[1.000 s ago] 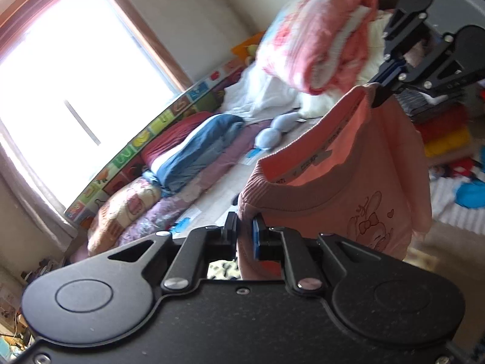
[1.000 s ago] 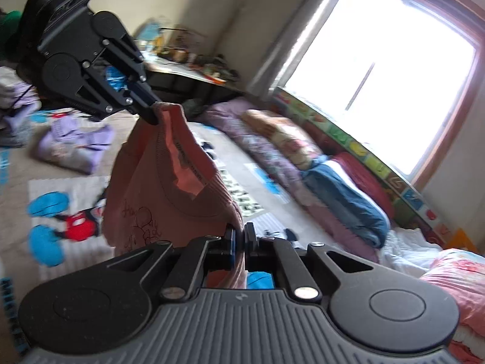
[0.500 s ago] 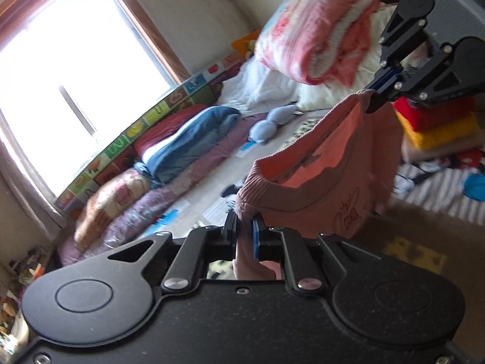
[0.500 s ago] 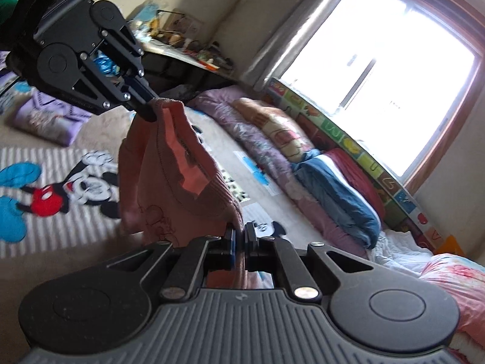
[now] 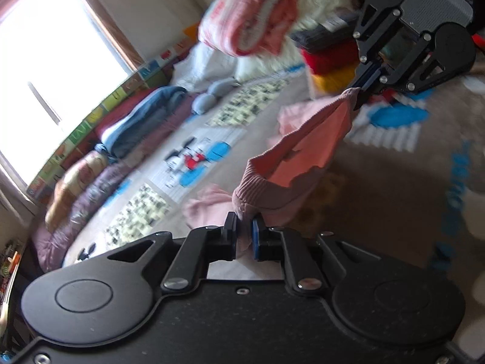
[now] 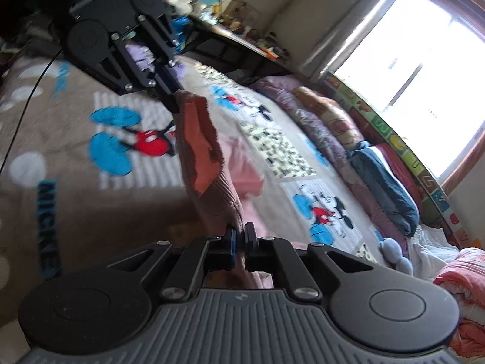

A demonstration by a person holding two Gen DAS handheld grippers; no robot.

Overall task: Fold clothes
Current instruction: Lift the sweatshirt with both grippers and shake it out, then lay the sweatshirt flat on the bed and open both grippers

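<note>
A pink ribbed sweater (image 5: 291, 163) hangs stretched between my two grippers, just above the Mickey Mouse bedspread (image 5: 394, 200). My left gripper (image 5: 244, 236) is shut on one corner of its ribbed edge. My right gripper (image 6: 239, 239) is shut on the other corner, and it also shows in the left wrist view (image 5: 360, 97). In the right wrist view the sweater (image 6: 209, 170) runs from my jaws up to the left gripper (image 6: 174, 103). Its lower part lies crumpled on the bedspread (image 6: 60, 212).
Rolled quilts (image 5: 142, 121) lie along the window side. A pink floral duvet (image 5: 254, 15) and folded red and yellow blankets (image 5: 330, 63) are stacked at the far end. A cluttered dark table (image 6: 242, 45) stands by the wall. A purple garment (image 6: 142, 54) lies behind the left gripper.
Both grippers have swung downward with the sweater, from holding it high in the air to low over the bedspread. The sweater's lower part now rests on the bed. Both grips are unchanged.
</note>
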